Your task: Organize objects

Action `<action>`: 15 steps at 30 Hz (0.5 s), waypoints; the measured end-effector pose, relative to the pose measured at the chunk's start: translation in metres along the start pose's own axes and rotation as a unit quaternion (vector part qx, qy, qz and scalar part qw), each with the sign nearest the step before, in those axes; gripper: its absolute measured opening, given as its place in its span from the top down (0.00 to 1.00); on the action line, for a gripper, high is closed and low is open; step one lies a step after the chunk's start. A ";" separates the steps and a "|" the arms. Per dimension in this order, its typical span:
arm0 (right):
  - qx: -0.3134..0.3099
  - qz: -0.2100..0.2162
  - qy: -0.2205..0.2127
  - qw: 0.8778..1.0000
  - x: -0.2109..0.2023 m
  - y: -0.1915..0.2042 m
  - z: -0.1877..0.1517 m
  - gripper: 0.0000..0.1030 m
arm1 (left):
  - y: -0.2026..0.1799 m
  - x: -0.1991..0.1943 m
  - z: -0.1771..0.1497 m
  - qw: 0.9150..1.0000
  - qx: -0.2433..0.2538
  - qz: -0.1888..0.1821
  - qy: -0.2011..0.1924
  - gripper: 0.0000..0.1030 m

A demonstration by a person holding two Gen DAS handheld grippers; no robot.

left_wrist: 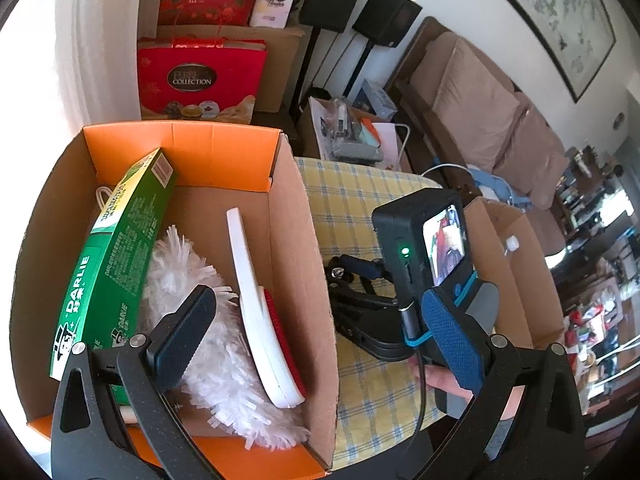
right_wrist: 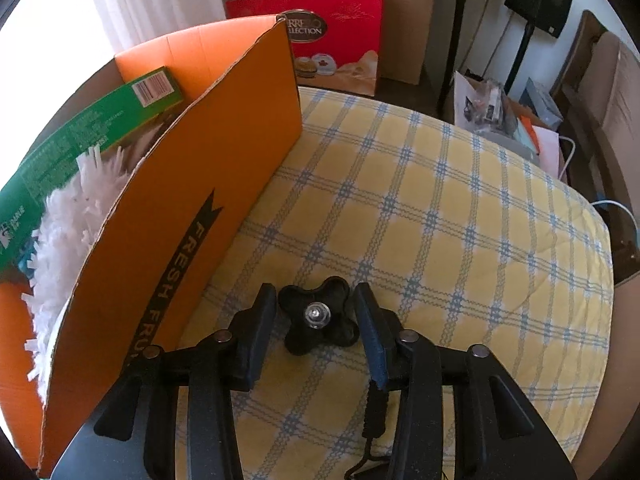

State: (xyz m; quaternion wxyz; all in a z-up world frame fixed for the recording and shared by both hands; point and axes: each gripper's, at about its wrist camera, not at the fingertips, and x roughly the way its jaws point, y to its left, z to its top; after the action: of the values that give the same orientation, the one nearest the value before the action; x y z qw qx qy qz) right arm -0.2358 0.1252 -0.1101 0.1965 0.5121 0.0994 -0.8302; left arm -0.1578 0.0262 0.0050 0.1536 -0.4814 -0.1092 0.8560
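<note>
An open orange cardboard box (left_wrist: 298,216) holds a green Darlie toothpaste carton (left_wrist: 116,256), a white fluffy duster (left_wrist: 208,344) and a white and red brush (left_wrist: 260,308). My left gripper (left_wrist: 320,328) is open and empty, held above the box's right wall. My right gripper (right_wrist: 316,320) has its fingers on either side of a black star-shaped knob (right_wrist: 316,314) that rests on the yellow checked cushion (right_wrist: 440,208), just right of the box (right_wrist: 208,184). The right gripper with its camera also shows in the left wrist view (left_wrist: 424,256).
Red gift boxes (left_wrist: 200,76) and brown cartons stand behind the box. A second open cardboard box (left_wrist: 516,264) sits right of the cushion. A brown sofa (left_wrist: 480,112), speakers on stands and a cluttered low box (left_wrist: 348,128) lie beyond.
</note>
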 end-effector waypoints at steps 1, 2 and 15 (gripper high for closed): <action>0.003 0.003 0.000 1.000 0.000 -0.001 0.000 0.65 | 0.000 0.000 0.000 1.000 0.001 0.000 0.001 0.00; 0.006 0.004 0.000 1.000 -0.001 -0.003 -0.001 0.65 | 0.000 0.000 -0.001 1.000 0.001 0.001 0.002 0.00; 0.068 0.007 -0.045 0.997 -0.063 -0.045 -0.014 0.65 | -0.021 0.005 -0.011 0.999 0.029 0.000 0.013 0.00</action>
State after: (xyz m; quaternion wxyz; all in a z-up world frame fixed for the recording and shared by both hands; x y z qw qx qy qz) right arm -0.2182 0.1851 -0.0621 0.1714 0.4869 0.0296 -0.8559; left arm -0.1476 0.0480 0.0030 0.1687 -0.4876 -0.0819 0.8527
